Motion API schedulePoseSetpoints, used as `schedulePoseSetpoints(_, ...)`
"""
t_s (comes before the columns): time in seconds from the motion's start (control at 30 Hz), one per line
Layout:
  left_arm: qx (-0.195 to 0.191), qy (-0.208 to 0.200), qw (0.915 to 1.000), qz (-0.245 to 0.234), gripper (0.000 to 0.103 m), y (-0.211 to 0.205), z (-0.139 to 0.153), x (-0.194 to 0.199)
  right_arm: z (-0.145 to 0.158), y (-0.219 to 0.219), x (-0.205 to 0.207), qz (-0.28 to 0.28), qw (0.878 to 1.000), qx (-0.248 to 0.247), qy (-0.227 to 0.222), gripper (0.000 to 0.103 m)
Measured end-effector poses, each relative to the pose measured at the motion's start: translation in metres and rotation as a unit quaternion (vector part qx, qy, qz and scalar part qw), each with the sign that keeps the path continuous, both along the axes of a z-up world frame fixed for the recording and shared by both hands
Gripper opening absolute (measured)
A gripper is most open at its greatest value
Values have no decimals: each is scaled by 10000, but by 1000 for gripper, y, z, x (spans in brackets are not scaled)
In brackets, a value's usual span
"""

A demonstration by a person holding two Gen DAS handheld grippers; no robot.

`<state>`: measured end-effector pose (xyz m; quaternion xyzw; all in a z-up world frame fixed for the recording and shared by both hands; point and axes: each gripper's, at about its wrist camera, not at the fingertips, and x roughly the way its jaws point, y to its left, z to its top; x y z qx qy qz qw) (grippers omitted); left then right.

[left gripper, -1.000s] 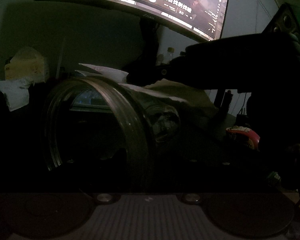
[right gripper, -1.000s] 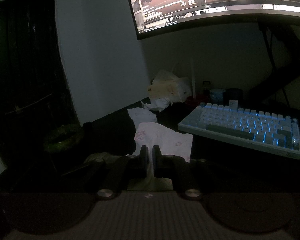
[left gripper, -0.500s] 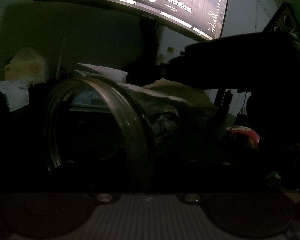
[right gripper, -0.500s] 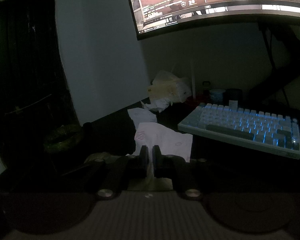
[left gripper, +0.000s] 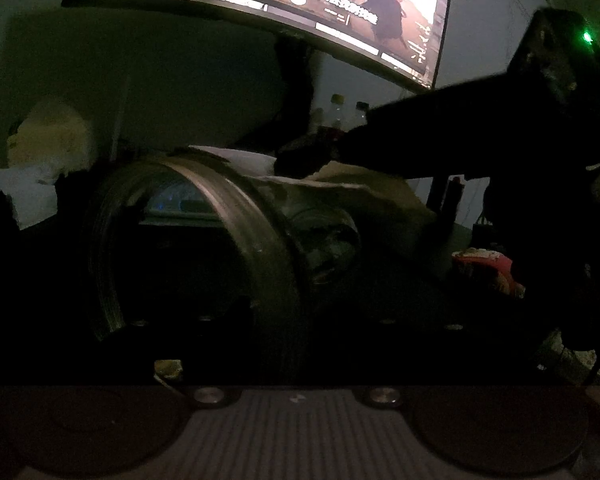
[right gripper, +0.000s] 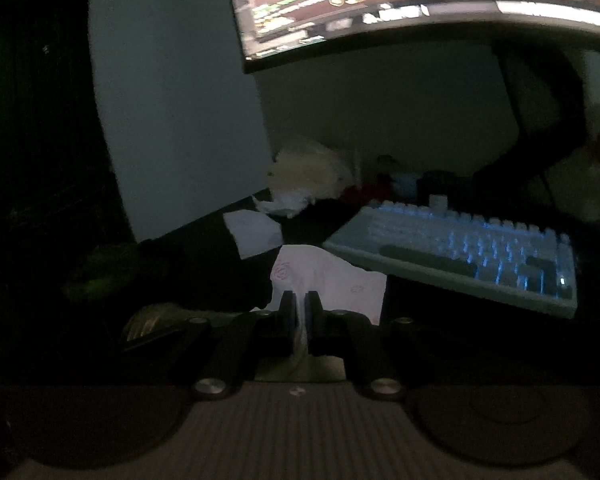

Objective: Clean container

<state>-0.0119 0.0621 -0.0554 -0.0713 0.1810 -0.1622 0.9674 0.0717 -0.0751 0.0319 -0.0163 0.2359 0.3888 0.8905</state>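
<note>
The glass jar (left gripper: pixel 204 248) lies on its side between the left gripper's (left gripper: pixel 296 320) fingers, mouth toward the camera, as before; those fingers are now opening, their tips lost in the dark. The right gripper (right gripper: pixel 300 312) stays clamped on a white tissue (right gripper: pixel 332 280), which has slid nearer the lit keyboard (right gripper: pixel 460 252).

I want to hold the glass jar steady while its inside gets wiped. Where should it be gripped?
Grip the glass jar across its body, just behind the thick threaded rim, coming from the side. It lies tilted with the mouth facing left, so that leaves the opening free for the tissue pinched in the right gripper.
</note>
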Motion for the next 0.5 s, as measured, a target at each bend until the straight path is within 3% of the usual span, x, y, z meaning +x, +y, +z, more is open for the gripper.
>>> schedulePoseSetpoints(0.27, 12, 19, 10000, 0, 53, 3, 0, 2, 4, 14, -19, 669, 9977, 125, 50, 7)
schedulePoseSetpoints(0.5, -28, 48, 9999, 89, 51, 8, 1, 6, -1, -3, 9, -145, 9998, -49, 93, 7)
